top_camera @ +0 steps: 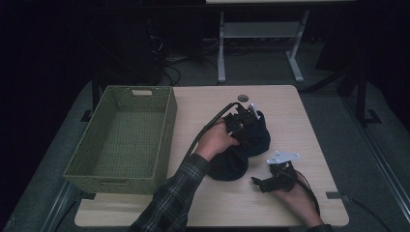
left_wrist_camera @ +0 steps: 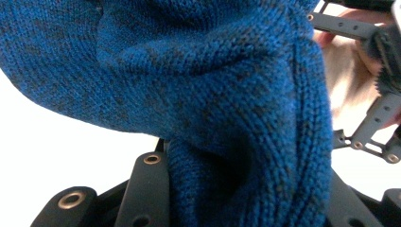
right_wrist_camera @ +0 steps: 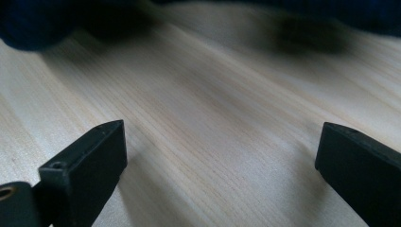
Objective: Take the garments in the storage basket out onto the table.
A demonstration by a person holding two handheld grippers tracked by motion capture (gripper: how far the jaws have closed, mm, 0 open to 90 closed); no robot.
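Left gripper (top_camera: 244, 126) clamped on the blue knitted garment (top_camera: 241, 150) at mid-table; right gripper (top_camera: 265, 183) beside it, jaws wide over bare table (right_wrist_camera: 203, 142). To lift cleanly, keep a full fold pinched. The left gripper view reveals the knit (left_wrist_camera: 198, 94); the high view shows the green basket (top_camera: 121, 135) left of it.

Looked down and forward from above onto the pale wooden counter (top_camera: 290, 111). Rode pressed close against the blue knitted fabric (left_wrist_camera: 198, 94). Skimmed low over the same wood grain, the same dark fabric blurred at the far edge.
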